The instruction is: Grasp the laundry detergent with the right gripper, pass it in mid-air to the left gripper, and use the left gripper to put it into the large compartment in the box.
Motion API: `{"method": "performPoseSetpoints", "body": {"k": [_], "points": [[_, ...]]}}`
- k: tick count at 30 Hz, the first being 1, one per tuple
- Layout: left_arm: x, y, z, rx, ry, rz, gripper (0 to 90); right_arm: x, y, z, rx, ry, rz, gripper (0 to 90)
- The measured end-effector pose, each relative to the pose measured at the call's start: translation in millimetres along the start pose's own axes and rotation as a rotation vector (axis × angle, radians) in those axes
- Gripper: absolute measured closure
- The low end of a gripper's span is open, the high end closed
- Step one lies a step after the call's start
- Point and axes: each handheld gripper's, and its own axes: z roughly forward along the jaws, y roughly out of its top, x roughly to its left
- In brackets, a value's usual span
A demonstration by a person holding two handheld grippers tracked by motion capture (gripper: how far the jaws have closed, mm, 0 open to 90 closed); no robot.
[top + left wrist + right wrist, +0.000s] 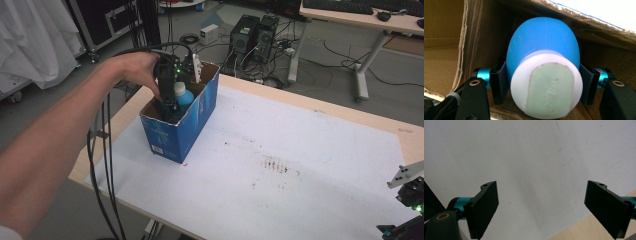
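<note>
At the left of the high view, a bare arm reaches out over the table point(350, 125) and the hand point(135, 67) holds the left tongs point(167, 97) down inside a blue cardboard box point(192, 125). The box is open at the top and stands near the left end of the table, on a big white sheet point(280, 200). Black cables point(100, 165) hang down from the tongs past the table edge.

In the left gripper view, the left tongs point(541, 83) are squeezed on a blue bottle point(544, 42) with a white cap point(520, 85) (one black jaw presses each side of it). The brown inside walls of the box point(444, 50) are all around it.

Farther right on the sheet is a patch of small dark red marks point(275, 165).

At the bottom right corner of the high view sit the right tongs point(407, 210). In the right gripper view, the right tongs point(541, 207) are wide apart with nothing between them, above the white sheet point(524, 150).
</note>
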Motion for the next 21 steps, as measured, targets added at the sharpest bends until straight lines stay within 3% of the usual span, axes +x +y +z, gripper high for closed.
{"method": "performPoseSetpoints", "body": {"k": [21], "points": [[-3.3, 1.7, 1.9, 0.015, 0.013, -0.004, 37.7, 3.0, -1.4, -2.3, -0.009, -0.010, 0.008, 11.5]]}}
